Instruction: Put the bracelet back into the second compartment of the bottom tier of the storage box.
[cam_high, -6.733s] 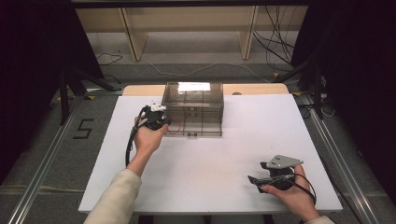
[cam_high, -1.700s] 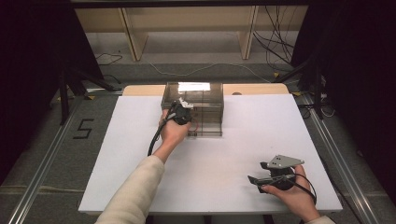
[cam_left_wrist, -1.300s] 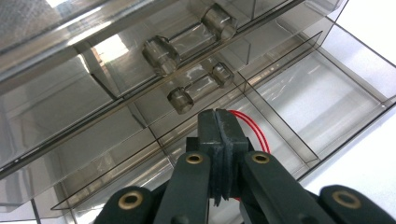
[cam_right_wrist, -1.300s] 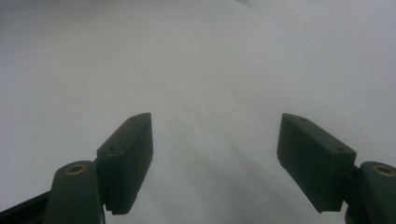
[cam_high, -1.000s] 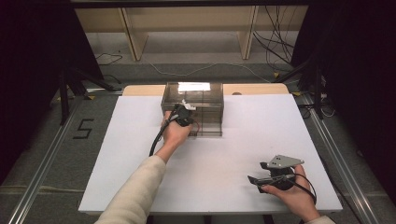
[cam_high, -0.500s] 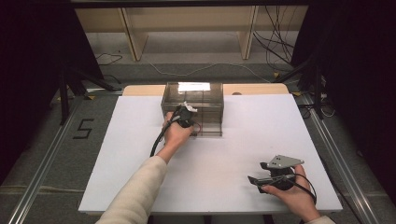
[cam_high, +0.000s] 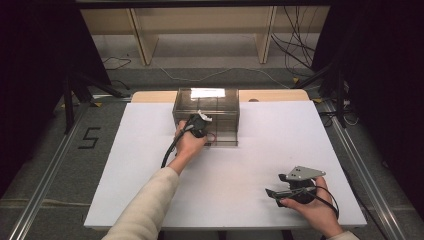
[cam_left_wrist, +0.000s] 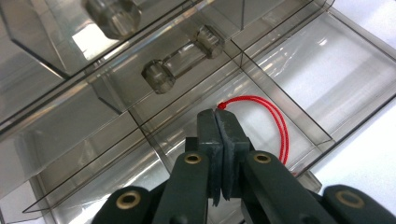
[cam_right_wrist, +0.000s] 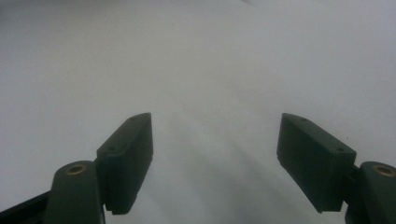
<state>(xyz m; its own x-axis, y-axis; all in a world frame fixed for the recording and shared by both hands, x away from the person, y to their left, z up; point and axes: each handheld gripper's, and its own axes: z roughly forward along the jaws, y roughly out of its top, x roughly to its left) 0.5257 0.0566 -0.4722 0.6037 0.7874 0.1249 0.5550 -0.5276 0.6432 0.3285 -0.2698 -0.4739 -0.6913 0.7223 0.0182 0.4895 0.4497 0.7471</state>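
Left claw (cam_left_wrist: 218, 116): matte black jaws pressed together, pinching thin red cord (cam_left_wrist: 275, 119).
Box (cam_left_wrist: 299, 70): clear smoky plastic, partitioned, around claw.
Right claw (cam_right_wrist: 215, 161): jaws apart above smooth white bench (cam_right_wrist: 196, 56).

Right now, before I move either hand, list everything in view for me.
Drawer box: one, clear smoky plastic, far middle of the table; bottom drawer pulled out.
Red string: one loop, in the open drawer, one end pinched.
Table: one, white top.
Wooden shelf: one, pale, behind the table.
Left gripper: black, shut on the string's end at the drawer.
Right gripper: black, jaws open, over the table's near right.
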